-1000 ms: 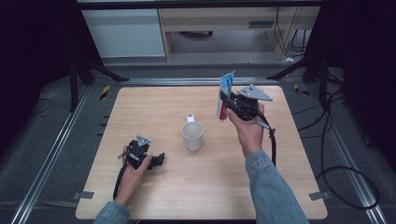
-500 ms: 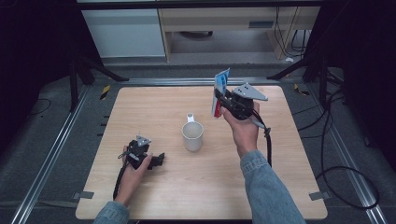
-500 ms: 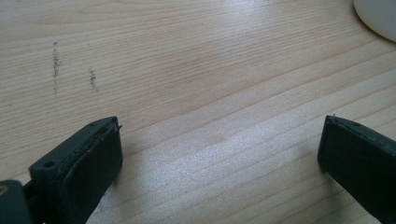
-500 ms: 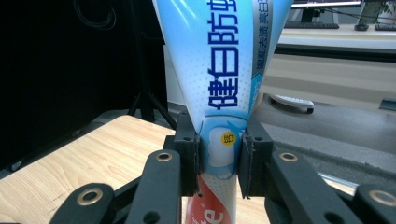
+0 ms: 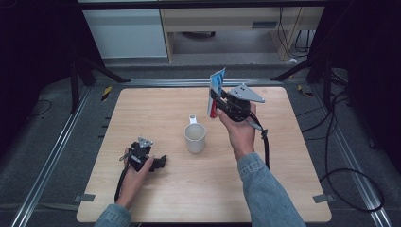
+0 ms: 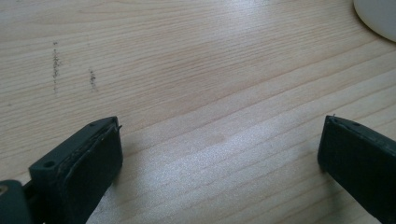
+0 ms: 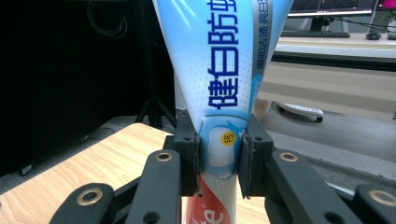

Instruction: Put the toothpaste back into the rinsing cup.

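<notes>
A blue, white and red toothpaste tube (image 5: 216, 90) stands upright in the air, held by my right gripper (image 5: 218, 101) above the table's back right part. In the right gripper view the jaws pinch the tube (image 7: 219, 93) at its narrow middle, my right gripper (image 7: 219, 158) shut on it. A white mug (image 5: 195, 137) stands upright mid-table, to the left of and nearer than the tube. My left gripper (image 5: 158, 163) lies low on the table at the front left, pointing right. Its jaws (image 6: 219, 154) stand wide apart over bare wood, with the mug's rim (image 6: 378, 16) at the top right corner.
The wooden table (image 5: 142, 113) has metal rails along both sides. A cable trails from the right gripper (image 5: 265, 142) along the forearm. Cabinets and a shelf stand behind the table, and stand legs and cables lie on the floor at the right.
My right gripper has carried the toothpaste tube a little to the left, closer to above the mug. The left hand has stayed still.
</notes>
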`<action>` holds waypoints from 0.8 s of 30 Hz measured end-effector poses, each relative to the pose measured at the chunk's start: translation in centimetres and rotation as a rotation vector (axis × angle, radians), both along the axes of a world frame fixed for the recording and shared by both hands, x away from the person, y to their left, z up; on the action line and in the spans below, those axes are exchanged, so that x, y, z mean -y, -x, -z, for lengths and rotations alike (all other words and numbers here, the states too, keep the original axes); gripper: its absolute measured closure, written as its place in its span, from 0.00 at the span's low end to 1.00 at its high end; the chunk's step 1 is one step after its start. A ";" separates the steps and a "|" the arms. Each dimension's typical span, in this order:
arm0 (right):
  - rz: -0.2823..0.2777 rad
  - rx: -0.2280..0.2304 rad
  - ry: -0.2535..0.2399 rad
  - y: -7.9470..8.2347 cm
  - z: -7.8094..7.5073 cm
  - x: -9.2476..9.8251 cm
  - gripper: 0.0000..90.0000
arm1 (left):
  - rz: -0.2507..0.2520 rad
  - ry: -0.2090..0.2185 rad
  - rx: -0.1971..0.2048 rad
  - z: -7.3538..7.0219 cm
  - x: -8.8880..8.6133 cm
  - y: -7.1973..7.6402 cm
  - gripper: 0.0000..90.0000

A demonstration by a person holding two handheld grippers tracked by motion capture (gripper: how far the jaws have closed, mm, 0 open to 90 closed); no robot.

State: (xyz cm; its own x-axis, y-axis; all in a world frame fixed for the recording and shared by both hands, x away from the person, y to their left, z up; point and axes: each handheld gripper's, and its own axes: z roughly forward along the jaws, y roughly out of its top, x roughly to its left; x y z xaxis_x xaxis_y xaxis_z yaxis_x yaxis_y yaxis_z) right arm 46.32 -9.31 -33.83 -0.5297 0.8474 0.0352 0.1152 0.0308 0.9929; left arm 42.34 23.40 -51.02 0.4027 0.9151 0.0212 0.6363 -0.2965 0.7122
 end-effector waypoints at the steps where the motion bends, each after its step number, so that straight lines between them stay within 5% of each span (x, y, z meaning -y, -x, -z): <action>1: 0.000 0.000 0.000 0.0 0.0 0.0 0.81 | 0.000 0.000 0.000 0.0 0.0 0.0 0.00; 24: -0.060 0.046 -0.017 1.5 -0.3 -2.4 0.81 | 0.002 -0.002 0.001 0.0 0.0 0.0 0.00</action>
